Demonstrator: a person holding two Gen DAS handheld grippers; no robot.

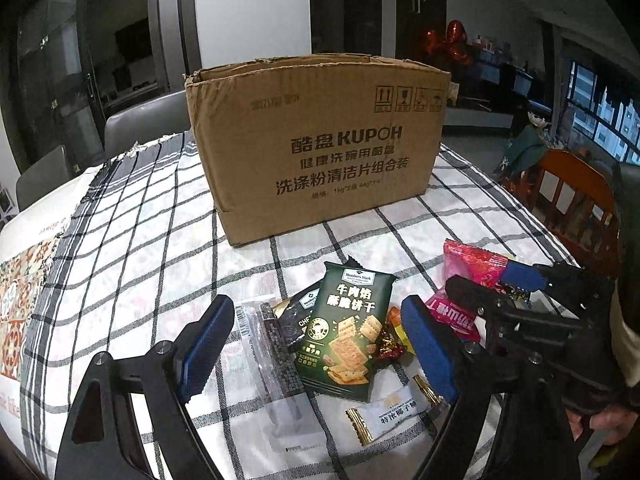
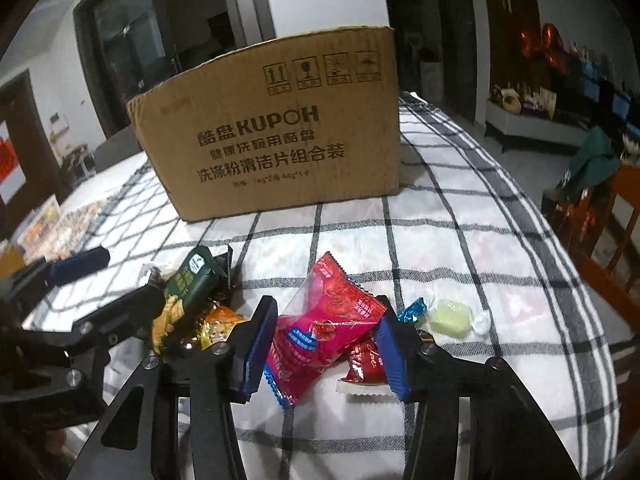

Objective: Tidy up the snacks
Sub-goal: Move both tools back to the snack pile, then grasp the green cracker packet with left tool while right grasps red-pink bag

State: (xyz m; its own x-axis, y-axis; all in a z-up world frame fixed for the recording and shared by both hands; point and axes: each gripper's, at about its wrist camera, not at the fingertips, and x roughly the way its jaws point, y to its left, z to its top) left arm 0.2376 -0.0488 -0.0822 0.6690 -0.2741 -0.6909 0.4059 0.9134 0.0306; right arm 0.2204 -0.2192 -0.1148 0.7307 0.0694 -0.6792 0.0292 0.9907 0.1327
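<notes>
Risk: the pink snack packet [image 2: 320, 320] is framed by the right tongs [image 2: 324, 344] but is not seen to be pinched; if the pads are brought together on its slippery, puffed film, it is likely to be squeezed out sideways. The red sachet [image 2: 366, 364] lying partly under it could be caught along with it.
Second risk: the two tools are crowded over one small heap, so a collision is judged possible if both are closed at once.
Right tongs: held low and near level over the counter [image 2: 480, 240], pointed far toward the cardboard box [image 2: 280, 136]; the blue pads are spread apart on either side of the pink packet, and contact cannot be told for certain.
Left tongs: [image 1: 316, 352] held low at the near edge, angled slightly downward; the pads are wide apart around the green cracker packet [image 1: 346, 332], nothing clamped.
Snacks: heaped on the checked cloth near the tools; a black packet [image 1: 298, 316] is tucked under the green one, a clear-wrapped dark bar [image 1: 276, 360] lies to its left, a white coconut candy [image 1: 394, 414] nearer. A pale green wrapped sweet [image 2: 450, 318] lies apart to the right.
Box: open-topped, standing upright on the far side, well apart from the heap; judged the place for the snacks.
</notes>
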